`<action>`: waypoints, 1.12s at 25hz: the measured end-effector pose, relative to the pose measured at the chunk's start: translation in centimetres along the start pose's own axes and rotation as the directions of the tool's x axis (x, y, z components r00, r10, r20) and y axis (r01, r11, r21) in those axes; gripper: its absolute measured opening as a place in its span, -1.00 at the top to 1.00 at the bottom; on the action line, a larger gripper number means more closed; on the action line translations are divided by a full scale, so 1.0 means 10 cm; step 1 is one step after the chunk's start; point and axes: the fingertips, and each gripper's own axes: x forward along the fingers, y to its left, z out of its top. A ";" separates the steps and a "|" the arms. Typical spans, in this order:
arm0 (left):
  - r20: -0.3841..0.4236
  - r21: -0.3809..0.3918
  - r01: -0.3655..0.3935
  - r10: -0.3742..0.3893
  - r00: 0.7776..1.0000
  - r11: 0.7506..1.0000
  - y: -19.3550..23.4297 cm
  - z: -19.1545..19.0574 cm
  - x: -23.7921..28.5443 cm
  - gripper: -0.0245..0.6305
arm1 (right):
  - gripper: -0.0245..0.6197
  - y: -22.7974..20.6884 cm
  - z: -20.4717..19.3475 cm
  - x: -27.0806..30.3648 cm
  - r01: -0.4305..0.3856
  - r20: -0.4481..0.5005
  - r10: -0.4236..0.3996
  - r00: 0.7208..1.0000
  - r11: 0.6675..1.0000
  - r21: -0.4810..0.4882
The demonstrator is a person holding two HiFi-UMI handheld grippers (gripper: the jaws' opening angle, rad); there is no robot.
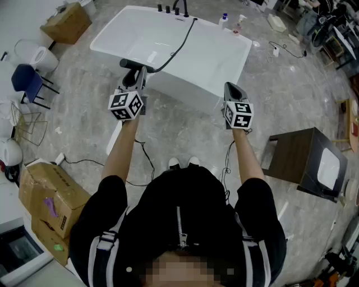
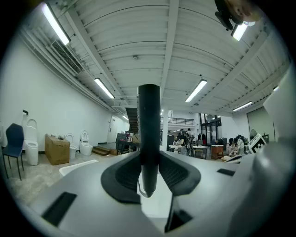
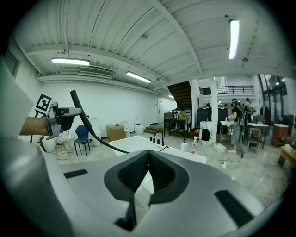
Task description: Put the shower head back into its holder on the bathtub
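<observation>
A white bathtub [image 1: 168, 42] stands on the floor ahead of me, with black tap fittings [image 1: 173, 8] on its far rim. A black hose [image 1: 178, 46] runs from those fittings over the tub to the black shower head [image 1: 130, 66]. My left gripper [image 1: 136, 77] is shut on it above the tub's near left corner. In the left gripper view the handle [image 2: 149, 134] stands upright between the pads of the left gripper [image 2: 149, 173]. My right gripper [image 1: 231, 91] hovers over the tub's near right edge, shut and empty [image 3: 148, 173]. It sees the hose [image 3: 90, 129] and tub [image 3: 138, 146].
Spray bottles [image 1: 231, 21] stand by the tub's far right corner. A dark cabinet [image 1: 305, 160] is to my right. On the left are cardboard boxes [image 1: 67, 22], a blue chair [image 1: 28, 81], a toilet [image 1: 33, 54] and more boxes [image 1: 47, 196]. Cables [image 1: 143, 154] lie near my feet.
</observation>
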 end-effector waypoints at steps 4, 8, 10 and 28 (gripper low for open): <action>0.000 0.003 0.003 -0.003 1.000 1.000 0.00 0.01 0.00 0.52 | 0.85 0.02 0.00 0.03 -0.009 0.008 0.009 1.000 1.000 -0.018; 0.001 0.009 0.001 -0.001 1.000 1.000 -0.04 0.03 0.03 0.52 | 0.68 0.01 -0.03 0.06 -0.027 0.011 0.027 1.000 0.999 -0.028; 0.003 0.016 0.003 -0.003 1.000 1.000 -0.08 0.06 0.06 0.52 | 0.54 -0.02 -0.02 0.06 -0.033 0.013 0.034 0.999 0.999 -0.039; 0.033 -0.017 -0.056 0.057 0.998 0.998 -0.23 0.28 0.05 0.52 | -0.16 -0.07 -0.34 0.09 -0.127 -0.056 0.120 0.991 0.984 -0.129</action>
